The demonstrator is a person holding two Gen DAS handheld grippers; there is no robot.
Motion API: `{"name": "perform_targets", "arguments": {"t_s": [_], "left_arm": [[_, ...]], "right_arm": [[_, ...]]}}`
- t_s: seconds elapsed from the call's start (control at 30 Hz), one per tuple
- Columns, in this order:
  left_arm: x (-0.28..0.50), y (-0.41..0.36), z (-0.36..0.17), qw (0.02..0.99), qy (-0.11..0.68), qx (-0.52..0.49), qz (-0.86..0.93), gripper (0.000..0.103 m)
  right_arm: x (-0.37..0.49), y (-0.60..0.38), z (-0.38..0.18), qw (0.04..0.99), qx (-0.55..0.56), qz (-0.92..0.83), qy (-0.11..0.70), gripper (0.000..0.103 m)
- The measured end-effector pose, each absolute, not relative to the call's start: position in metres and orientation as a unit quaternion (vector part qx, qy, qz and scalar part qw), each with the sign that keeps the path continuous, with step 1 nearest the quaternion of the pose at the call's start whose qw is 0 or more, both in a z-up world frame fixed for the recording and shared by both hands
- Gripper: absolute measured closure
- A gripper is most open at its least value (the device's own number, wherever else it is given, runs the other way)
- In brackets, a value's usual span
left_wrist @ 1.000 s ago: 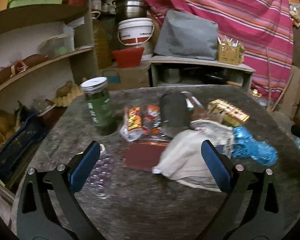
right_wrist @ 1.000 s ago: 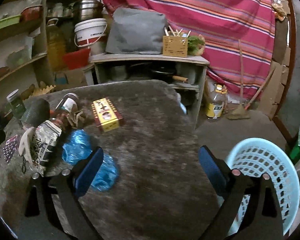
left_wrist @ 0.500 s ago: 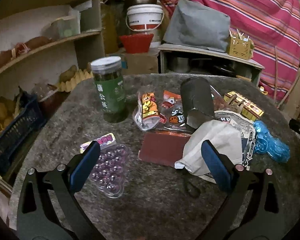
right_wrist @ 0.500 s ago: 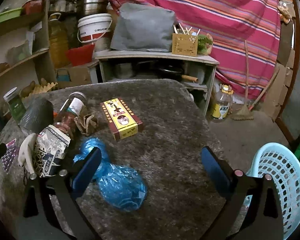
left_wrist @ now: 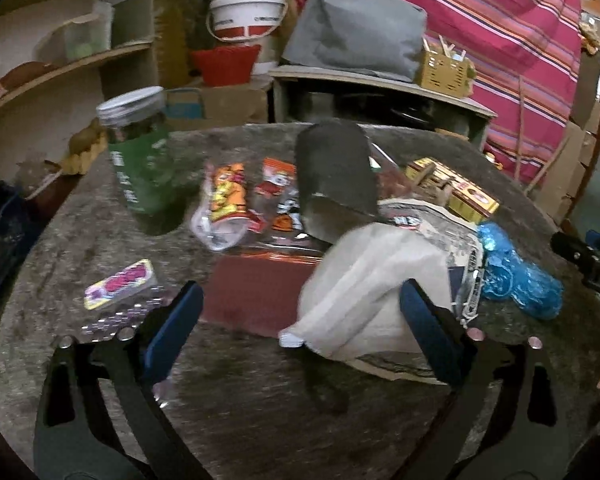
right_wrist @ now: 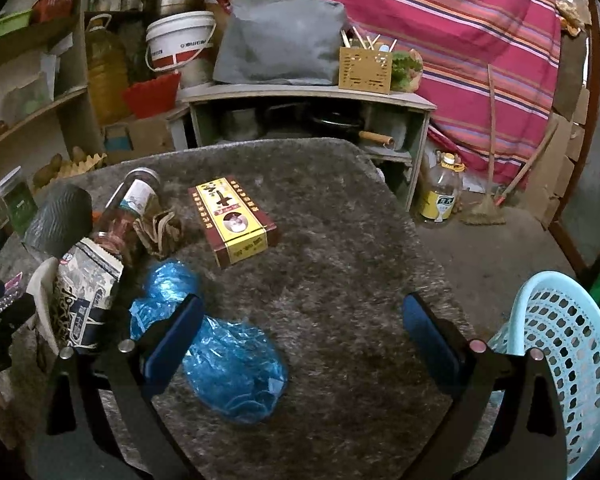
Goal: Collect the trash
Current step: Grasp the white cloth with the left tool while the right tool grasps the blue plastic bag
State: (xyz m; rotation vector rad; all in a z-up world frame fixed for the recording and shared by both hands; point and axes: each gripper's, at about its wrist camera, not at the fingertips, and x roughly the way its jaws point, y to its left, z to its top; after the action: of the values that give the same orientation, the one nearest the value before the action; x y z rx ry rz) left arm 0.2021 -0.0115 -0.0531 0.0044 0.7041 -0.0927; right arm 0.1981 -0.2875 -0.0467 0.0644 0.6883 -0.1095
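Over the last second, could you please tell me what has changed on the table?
Both tongs have closed in on the clutter. The right tongs have come down toward the blue plastic bag, now beside their left finger. The left tongs have neared the beige cloth. Both remain open and empty. The yellow box and laundry basket stayed put.

Laundry basket (right_wrist: pixel 564 344) cut off; jar (left_wrist: pixel 140 160) label seemingly blurred.

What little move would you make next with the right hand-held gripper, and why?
Probably ease the right hand-held gripper down and leftward over the crumpled blue plastic. Its jaws stand open and empty, the plastic lies just below its left finger, and the light blue basket waits beside the table.
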Motion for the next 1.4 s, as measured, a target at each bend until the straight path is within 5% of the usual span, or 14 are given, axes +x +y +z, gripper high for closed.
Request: {"name": "perform_targets", "arguments": {"t_s": [0.07,0.2,0.33,1.27,1.37,1.4], "left_arm": [[0.204,-0.018,-0.056,0.935,0.349,0.007,-0.064,0.022],[0.203,-0.026,-0.056,0.930,0.355,0.016,-0.089,0.075],[0.192,-0.031,-0.047,0.936,0.340,0.044,-0.077,0.085],[0.169,0.063,-0.024,0.946,0.323,0.008,-0.006,0.097],[0.172,0.072,-0.028,0.943,0.331,0.001,-0.002,0.097],[0.173,0.074,-0.029,0.943,0.334,-0.001,-0.002,0.097]], "right_arm": [[0.200,-0.286,-0.047,0.939,0.031,-0.051,0.339,0.006],[0.200,-0.283,-0.050,0.936,0.023,-0.047,0.348,0.006],[0.199,-0.278,-0.054,0.933,0.007,-0.043,0.356,0.006],[0.220,-0.215,-0.074,0.922,-0.051,-0.009,0.383,0.006],[0.223,-0.213,-0.074,0.922,-0.049,0.003,0.384,0.020],[0.224,-0.213,-0.074,0.921,-0.045,0.013,0.386,0.037]]}}
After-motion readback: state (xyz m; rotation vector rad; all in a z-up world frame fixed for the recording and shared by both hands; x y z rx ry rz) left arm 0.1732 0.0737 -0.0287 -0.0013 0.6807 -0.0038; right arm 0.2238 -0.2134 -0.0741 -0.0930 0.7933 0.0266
